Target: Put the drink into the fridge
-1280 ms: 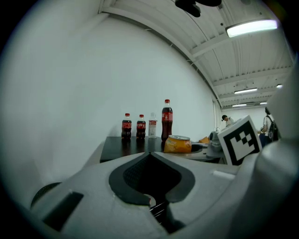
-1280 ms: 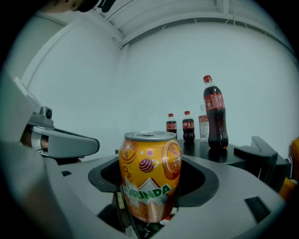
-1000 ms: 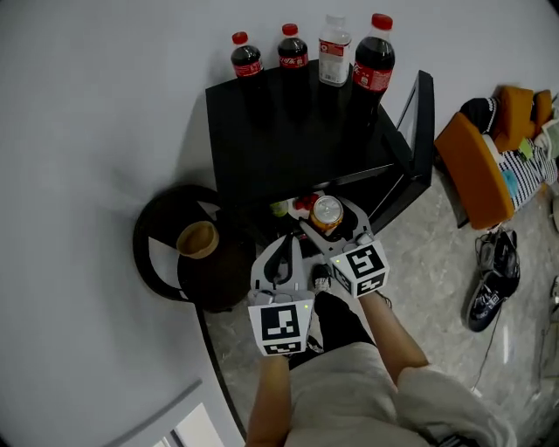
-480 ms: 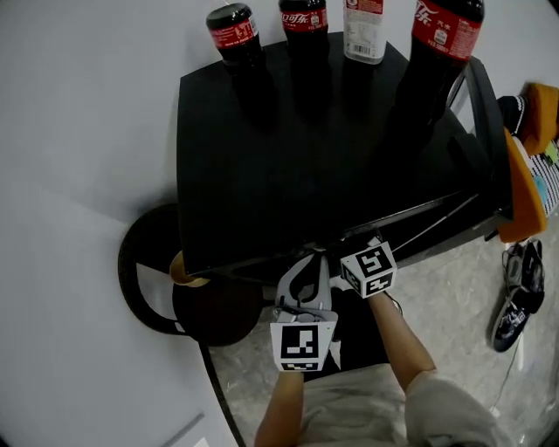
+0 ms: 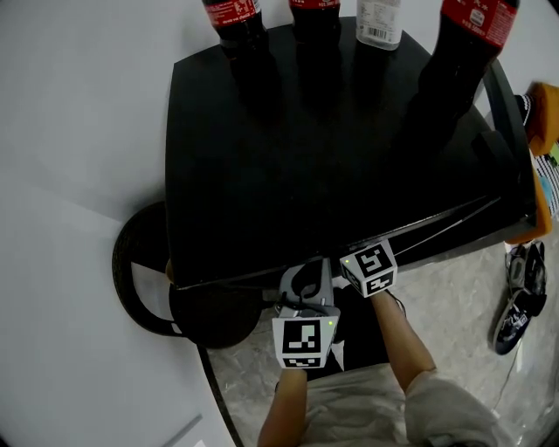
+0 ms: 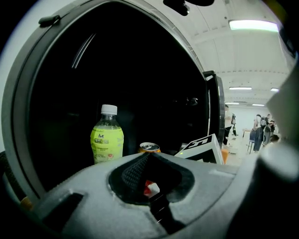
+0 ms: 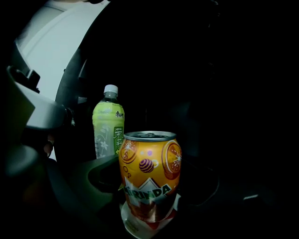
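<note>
An orange soda can (image 7: pixel 149 175) stands upright between the jaws of my right gripper (image 7: pixel 149 207), which is shut on it inside the dark fridge. A green tea bottle (image 7: pixel 108 126) stands behind it to the left. In the head view the right gripper (image 5: pixel 360 260) reaches under the black fridge's top (image 5: pixel 332 175), so its jaws and the can are hidden. My left gripper (image 5: pixel 306 281) hovers just left of it at the fridge's front edge, shut and holding nothing. From the left gripper (image 6: pixel 149 186) view the can's top (image 6: pixel 149 148) and the bottle (image 6: pixel 107 140) show inside.
Cola bottles (image 5: pixel 234 17) (image 5: pixel 472 39) and a clear bottle (image 5: pixel 380 22) stand along the back of the fridge top. The fridge door (image 6: pixel 212 116) hangs open at the right. A round black stool (image 5: pixel 144 279) sits left of the fridge, shoes (image 5: pixel 520 301) on the floor at right.
Both grippers have moved forward to the fridge opening. The can, seen from above a second ago, has gone under the fridge top. The head has come closer.
</note>
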